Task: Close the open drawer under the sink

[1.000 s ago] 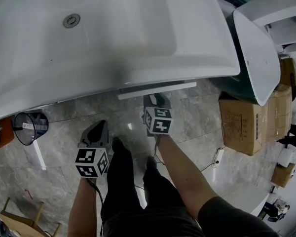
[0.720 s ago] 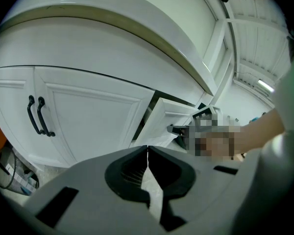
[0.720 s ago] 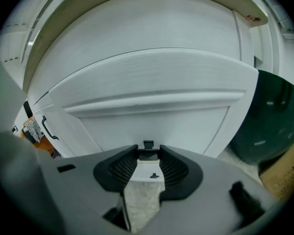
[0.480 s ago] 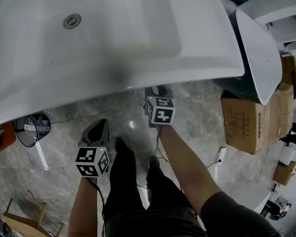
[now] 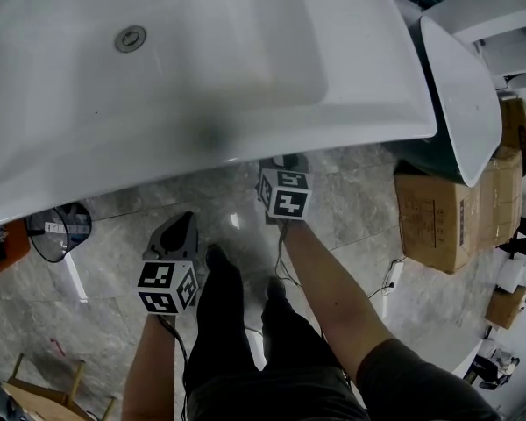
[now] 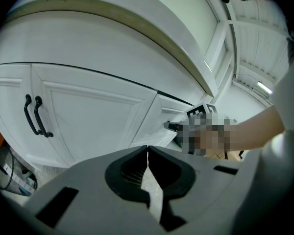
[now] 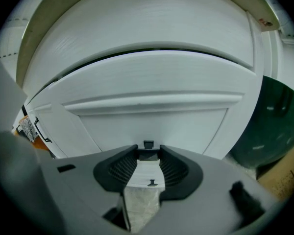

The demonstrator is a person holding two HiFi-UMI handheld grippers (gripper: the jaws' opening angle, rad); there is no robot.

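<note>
White drawer (image 7: pixel 152 82) under the sink (image 5: pixel 202 60) looks nearly flush, right tool (image 7: pixel 148 150) clamping its black handle (image 7: pixel 148 153), left tool (image 6: pixel 147 150) closed and empty; only letting go seems left.

We reach both bare forearms forward and down. Our left gripper (image 6: pixel 147 150) hangs free, tilted downward, its 2 jaws closed tip to tip on nothing. Our right gripper (image 7: pixel 148 155), further forward and also tilted down, clamps a dark handle (image 7: pixel 148 145) between its jaw tips.
</note>
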